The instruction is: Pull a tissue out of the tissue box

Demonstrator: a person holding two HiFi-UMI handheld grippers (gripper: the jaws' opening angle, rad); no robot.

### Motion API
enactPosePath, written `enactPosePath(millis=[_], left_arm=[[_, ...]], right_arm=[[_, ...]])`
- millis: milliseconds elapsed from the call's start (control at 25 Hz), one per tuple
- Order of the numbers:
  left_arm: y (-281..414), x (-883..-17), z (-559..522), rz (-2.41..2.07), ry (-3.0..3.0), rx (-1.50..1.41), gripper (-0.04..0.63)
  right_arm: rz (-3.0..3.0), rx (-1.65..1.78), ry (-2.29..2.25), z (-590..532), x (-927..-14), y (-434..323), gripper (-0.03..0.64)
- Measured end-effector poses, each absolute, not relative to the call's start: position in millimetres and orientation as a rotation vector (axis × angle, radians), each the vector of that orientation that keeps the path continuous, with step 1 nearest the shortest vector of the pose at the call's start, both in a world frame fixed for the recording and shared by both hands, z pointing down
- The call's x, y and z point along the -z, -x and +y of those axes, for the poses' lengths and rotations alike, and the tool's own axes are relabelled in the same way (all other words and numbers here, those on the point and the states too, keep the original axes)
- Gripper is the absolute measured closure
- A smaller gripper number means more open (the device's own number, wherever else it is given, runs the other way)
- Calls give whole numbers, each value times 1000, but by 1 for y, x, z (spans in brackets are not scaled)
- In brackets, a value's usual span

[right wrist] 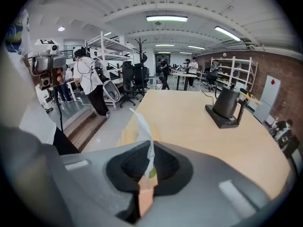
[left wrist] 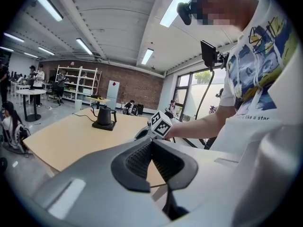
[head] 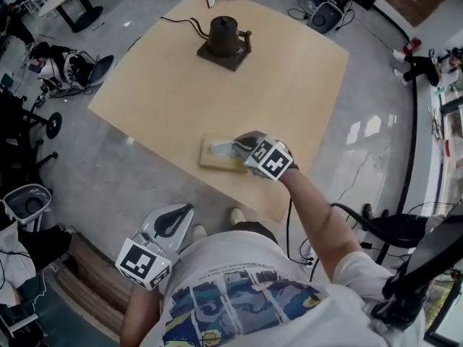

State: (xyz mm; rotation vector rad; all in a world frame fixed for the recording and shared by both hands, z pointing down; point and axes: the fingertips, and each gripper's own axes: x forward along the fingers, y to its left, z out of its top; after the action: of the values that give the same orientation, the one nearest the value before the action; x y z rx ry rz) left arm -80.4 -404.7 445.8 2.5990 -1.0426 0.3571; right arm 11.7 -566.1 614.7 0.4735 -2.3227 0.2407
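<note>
Right gripper (head: 237, 147) nose-down on tissue (right wrist: 143, 126)

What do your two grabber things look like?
The left gripper and right gripper are smooth light-grey shells with black ribbed pads. Each carries a white cube printed with black square markers. The person wears a white short-sleeved T-shirt with a blue-and-yellow picture.

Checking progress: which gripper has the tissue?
The right gripper, shut on the tissue at the box; the left gripper is shut, empty, away from the box.
</note>
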Motion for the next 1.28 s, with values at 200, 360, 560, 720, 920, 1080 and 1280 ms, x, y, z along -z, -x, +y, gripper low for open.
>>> enactPosePath(millis=[200,360,560,720,920,1080,1280], left_arm=[[87,-434,-402,-992,-2646,-358,592],[95,-430,-390,-966,-2663,-349,592],[110,-429,-377,-934,-2689,-335,592],[120,-428,-366,-918,-2701,-325,592],[131,-427,-351,-889,-2720,-315,592],[136,-430,-345,-843,-2736,-297,592],[142,-431,-340,-793,-2753,-294,592]], right_arm=[[-2306,-209,-537,-564,-596,-10,614],[-2301,-171,-582,-558,-578,-6,614],[-2293,-137,-654,-551,-559,-1,614],[-2294,-113,-710,-542,-542,2,614],[-2298,-85,-780,-527,-518,7,614],[-2280,-50,-834,-511,-502,6,614],[-2297,-34,-873,-493,-478,15,614]])
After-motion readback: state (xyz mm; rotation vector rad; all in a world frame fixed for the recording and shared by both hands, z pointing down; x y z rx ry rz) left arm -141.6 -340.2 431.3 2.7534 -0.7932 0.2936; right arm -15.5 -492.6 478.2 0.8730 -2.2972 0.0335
